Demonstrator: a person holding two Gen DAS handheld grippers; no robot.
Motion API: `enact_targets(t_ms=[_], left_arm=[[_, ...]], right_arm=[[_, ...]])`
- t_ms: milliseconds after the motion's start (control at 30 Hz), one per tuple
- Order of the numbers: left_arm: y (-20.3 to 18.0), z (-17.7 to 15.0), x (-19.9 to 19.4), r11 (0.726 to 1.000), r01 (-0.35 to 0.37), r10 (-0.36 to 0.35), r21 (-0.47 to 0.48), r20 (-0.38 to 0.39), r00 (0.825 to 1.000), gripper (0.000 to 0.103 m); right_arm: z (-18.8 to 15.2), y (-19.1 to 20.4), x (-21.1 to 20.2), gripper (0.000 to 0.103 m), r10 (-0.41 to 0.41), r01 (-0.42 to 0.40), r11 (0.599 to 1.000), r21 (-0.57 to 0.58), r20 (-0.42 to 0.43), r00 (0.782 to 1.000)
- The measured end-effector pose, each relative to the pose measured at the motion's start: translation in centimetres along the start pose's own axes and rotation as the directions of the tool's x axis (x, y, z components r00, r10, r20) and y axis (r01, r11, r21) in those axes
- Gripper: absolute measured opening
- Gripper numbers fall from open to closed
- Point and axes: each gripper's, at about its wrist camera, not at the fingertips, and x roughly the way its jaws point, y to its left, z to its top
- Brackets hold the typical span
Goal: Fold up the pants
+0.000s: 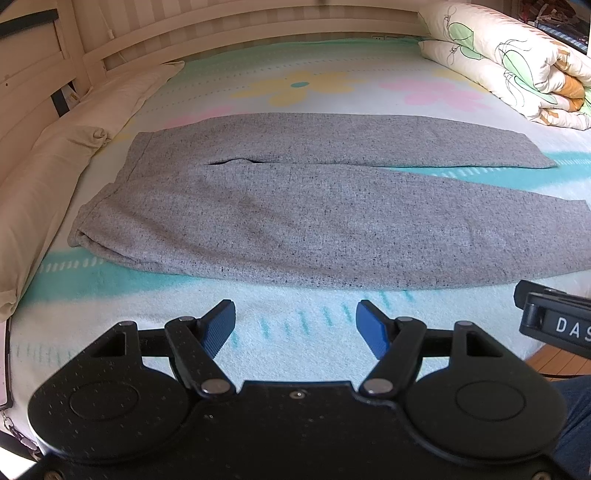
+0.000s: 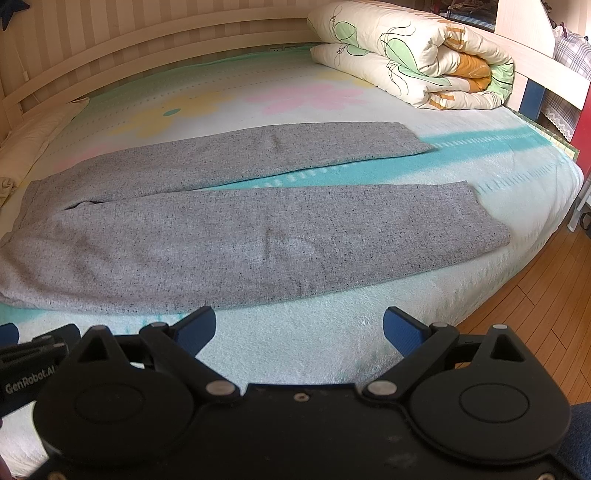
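Observation:
Grey speckled pants (image 1: 295,214) lie flat on the bed, waistband to the left and both legs stretched to the right with a narrow gap between them. The same pants (image 2: 221,240) fill the middle of the right wrist view, their cuffs ending at the right. My left gripper (image 1: 295,314) hovers open over the blanket, just short of the near leg's edge, with nothing between its blue pads (image 1: 218,328). My right gripper (image 2: 299,321) is also open and empty, near the same edge further toward the cuffs.
A flowered blanket (image 1: 303,332) covers the bed. A cream pillow (image 1: 55,177) lies along the left. A rolled quilt (image 2: 413,59) sits at the far right corner. Wooden floor (image 2: 535,295) begins past the bed's right edge. The wooden headboard (image 1: 221,29) runs behind.

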Motion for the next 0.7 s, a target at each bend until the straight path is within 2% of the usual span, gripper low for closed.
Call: enact_targets(t_ms=[700], left_arm=[[0.21,-0.22,0.06,1.0,0.011,-0.011,0.004,0.012,1.0,0.072]], right_arm=[[0.12,0.13,-0.26,0.101,0.002,-0.002,1.0,0.004,0.021,1.0]])
